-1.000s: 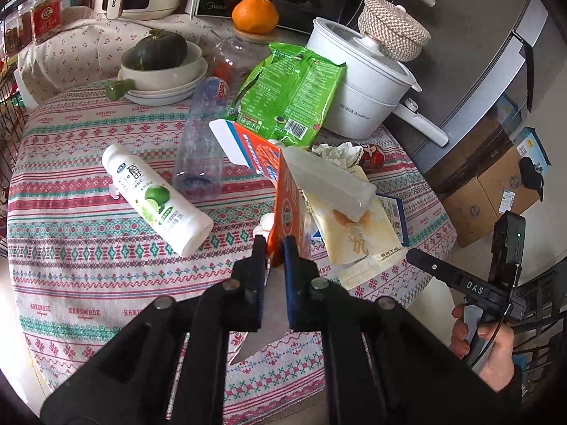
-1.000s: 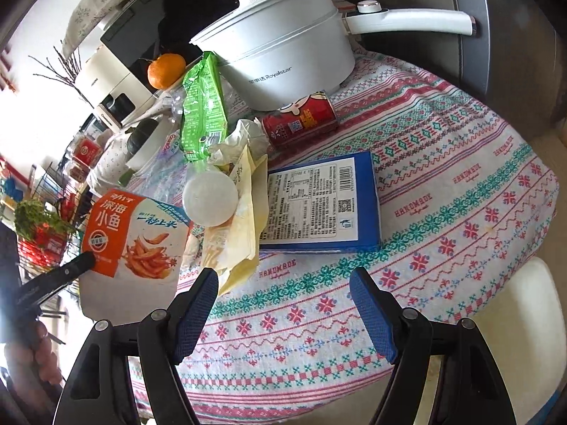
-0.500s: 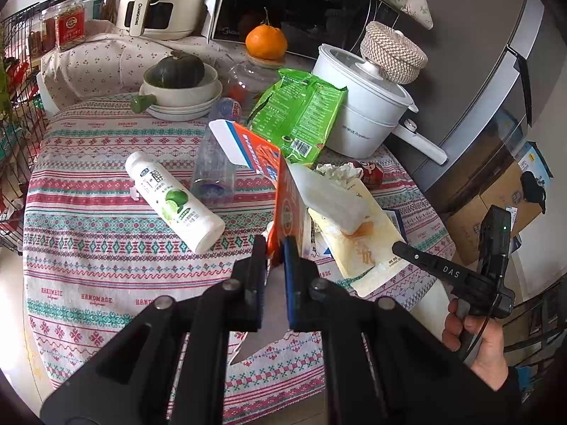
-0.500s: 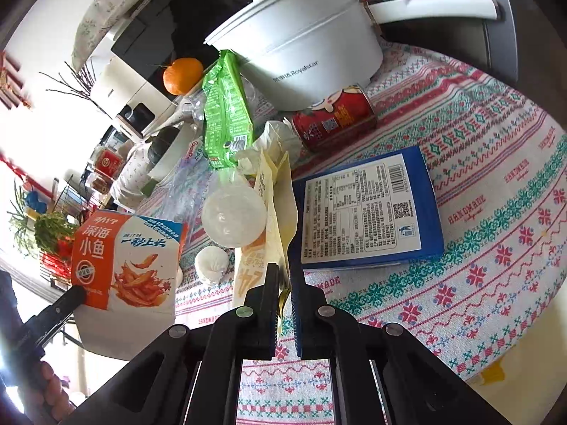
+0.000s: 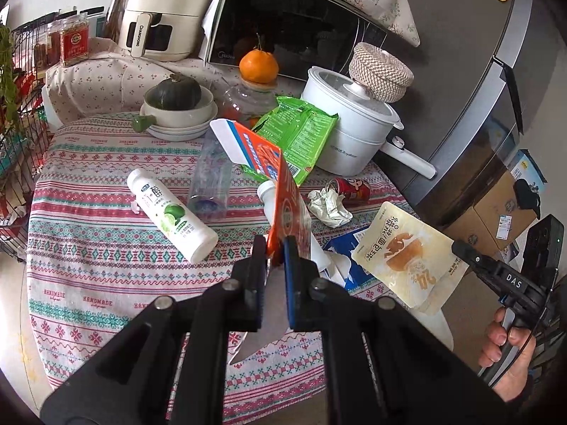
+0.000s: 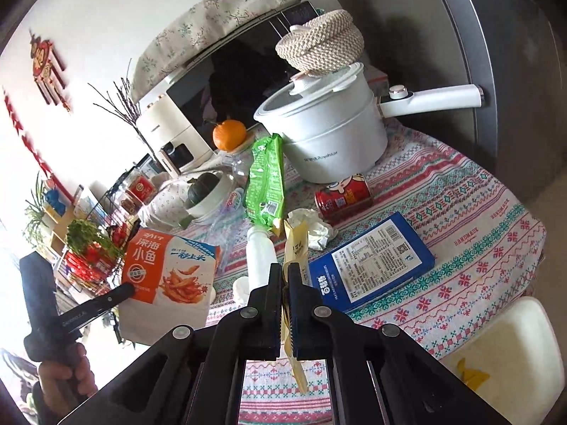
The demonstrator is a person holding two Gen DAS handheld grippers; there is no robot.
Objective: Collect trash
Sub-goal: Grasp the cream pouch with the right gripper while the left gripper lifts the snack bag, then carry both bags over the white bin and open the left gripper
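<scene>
My left gripper [image 5: 274, 248] is shut on an orange and white snack bag [image 5: 283, 198], held above the table's near edge; the bag also shows in the right wrist view [image 6: 170, 272]. My right gripper [image 6: 285, 271] is shut on a pale yellow snack pouch [image 6: 295, 248], lifted off the table; in the left wrist view the pouch [image 5: 407, 255] hangs at the right. On the table lie a green snack bag [image 5: 297, 138], a lime drink bottle [image 5: 173, 216], a clear bottle [image 5: 211, 180], a small white bottle [image 6: 260, 255], a crumpled tissue [image 5: 329, 203], a red can [image 6: 343, 196] and a blue box [image 6: 372, 262].
A white pot [image 5: 347, 131] with a woven lid stands at the back right. A bowl with a dark squash [image 5: 177, 101], an orange [image 5: 258, 65], a microwave [image 5: 283, 24] and an air fryer [image 5: 159, 17] stand behind. A white stool [image 6: 510, 357] is below the table edge.
My right gripper closed on the yellow pouch and lifted it off the table, uncovering the small white bottle. My left gripper drew back and up with the orange bag.
</scene>
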